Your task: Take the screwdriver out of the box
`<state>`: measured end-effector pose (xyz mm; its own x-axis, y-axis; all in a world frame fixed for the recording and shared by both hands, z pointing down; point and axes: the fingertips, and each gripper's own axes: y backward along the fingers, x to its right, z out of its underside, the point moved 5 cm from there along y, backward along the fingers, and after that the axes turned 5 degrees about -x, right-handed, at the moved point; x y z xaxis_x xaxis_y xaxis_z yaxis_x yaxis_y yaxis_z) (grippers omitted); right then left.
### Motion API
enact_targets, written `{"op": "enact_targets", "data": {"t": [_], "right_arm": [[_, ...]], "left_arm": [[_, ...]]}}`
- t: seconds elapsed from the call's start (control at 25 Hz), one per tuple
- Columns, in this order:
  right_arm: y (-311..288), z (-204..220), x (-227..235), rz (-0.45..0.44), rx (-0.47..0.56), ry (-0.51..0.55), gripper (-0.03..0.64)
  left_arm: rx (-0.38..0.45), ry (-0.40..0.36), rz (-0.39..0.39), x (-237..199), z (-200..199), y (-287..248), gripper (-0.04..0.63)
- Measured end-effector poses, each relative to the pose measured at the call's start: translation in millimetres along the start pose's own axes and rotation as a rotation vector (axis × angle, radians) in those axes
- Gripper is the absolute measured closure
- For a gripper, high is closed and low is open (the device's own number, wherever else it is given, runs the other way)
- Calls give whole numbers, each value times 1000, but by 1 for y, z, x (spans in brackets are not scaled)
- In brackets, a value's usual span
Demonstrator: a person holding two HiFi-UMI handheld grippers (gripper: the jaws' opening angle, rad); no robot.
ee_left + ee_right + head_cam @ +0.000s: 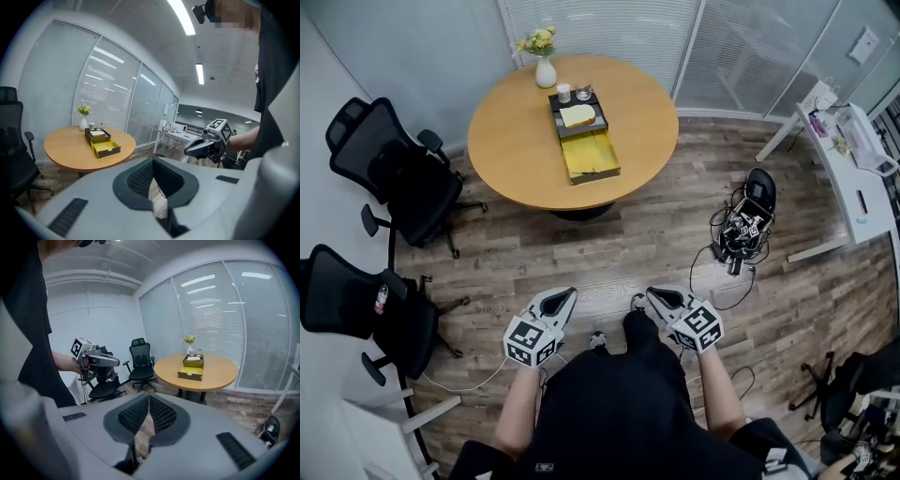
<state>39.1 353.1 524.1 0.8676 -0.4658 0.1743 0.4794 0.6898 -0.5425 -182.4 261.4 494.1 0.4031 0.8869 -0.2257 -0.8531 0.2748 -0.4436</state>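
Standing well back from the far table (511,131), holding left gripper (563,300) and right gripper (656,296) clenched on nothing, needing to step close and part jaws before reaching into the box (590,156) there, screwdriver not showing.

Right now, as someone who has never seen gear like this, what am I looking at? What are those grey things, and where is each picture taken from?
There is no robot here. A person holds a grey hand-held tool in each hand: the left gripper and the right gripper. One picture comes from a camera on the person's head, looking down. The other two come from cameras riding on each gripper. Both pairs of jaws are together and hold nothing. Ahead stands a round wooden table with a black box, its yellow drawer pulled open, and a white vase of yellow flowers. No screwdriver can be made out from here.
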Motion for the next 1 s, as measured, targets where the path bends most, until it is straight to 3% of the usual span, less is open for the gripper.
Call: {"op": "enact_targets", "data": {"t": [0.64,1.0], "right_arm": [[-29,-61,154,-126,-11,171,611],[-43,-74,202,-214,-27,211,611]], "left_arm": [[58,65,-179,-17,-66,-103,591],[83,120,-246,-16,-81,-142,591]]}}
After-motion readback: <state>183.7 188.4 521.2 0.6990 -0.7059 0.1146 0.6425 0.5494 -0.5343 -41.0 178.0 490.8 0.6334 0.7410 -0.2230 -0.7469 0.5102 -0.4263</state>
